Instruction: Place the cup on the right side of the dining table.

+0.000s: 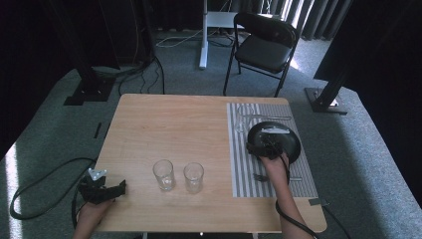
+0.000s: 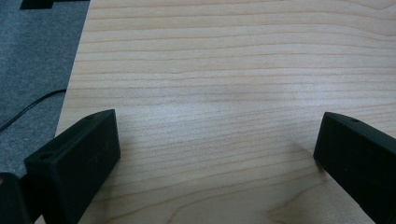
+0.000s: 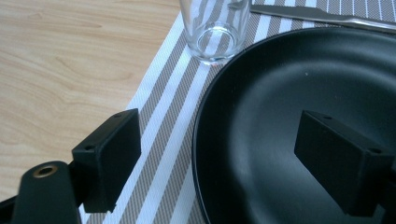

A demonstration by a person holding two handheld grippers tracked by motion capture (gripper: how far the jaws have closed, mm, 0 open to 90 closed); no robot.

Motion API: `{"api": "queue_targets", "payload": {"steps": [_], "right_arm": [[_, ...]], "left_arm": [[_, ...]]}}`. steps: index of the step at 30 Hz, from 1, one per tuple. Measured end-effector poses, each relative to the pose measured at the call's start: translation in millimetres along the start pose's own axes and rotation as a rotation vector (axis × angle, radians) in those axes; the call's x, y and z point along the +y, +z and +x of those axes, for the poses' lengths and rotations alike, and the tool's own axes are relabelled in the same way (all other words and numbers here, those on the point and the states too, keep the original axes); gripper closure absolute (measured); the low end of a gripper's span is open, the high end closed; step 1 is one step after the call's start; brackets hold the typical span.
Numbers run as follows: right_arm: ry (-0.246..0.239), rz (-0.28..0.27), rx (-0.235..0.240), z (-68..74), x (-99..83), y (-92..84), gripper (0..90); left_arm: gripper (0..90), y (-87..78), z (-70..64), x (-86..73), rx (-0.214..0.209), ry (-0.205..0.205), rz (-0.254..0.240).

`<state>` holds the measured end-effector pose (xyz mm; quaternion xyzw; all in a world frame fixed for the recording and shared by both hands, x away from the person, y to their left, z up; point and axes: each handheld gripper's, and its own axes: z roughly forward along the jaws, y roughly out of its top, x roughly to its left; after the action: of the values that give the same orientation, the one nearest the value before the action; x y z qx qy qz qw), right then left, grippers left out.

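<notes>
Striped placemat (image 1: 244,172) bears round, glossy black plate (image 3: 299,116)

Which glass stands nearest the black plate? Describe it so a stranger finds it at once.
On the wooden table, look to the grey-and-white striped placemat. At its far end a clear drinking glass stands beside the round black plate; the other two glasses stand on bare wood.

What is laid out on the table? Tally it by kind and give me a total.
Clear glasses: 3
Black plate: 1
Striped placemat: 1
Knife: 1
Fork: 1
Total: 7, though the hand may hide more cutlery.
</notes>
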<state>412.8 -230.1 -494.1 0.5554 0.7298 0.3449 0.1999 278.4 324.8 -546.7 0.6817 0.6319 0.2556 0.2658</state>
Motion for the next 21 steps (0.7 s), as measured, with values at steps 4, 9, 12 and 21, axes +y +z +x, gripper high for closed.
{"api": "queue_targets", "payload": {"steps": [4, 9, 12, 21], "right_arm": [[-0.002, 0.004, -0.010, -1.4, -6.5, -3.9, 14.2], [0.005, 0.006, -0.013, -5.7, -20.1, -12.4, 14.2], [0.016, 0.004, -0.010, -8.6, -26.1, -17.0, 14.2], [0.028, -0.010, -0.019, -11.9, -44.9, -32.6, 14.2]], "left_arm": [[0.7, 0.0, 0.0, 0.0, 0.000, 0.000, 0.000], [0.7, 0.0, 0.0, 0.0, 0.000, 0.000, 0.000], [0.7, 0.0, 0.0, 0.0, 0.000, 0.000, 0.000], [0.8, 0.0, 0.0, 0.0, 0.000, 0.000, 0.000]]}}
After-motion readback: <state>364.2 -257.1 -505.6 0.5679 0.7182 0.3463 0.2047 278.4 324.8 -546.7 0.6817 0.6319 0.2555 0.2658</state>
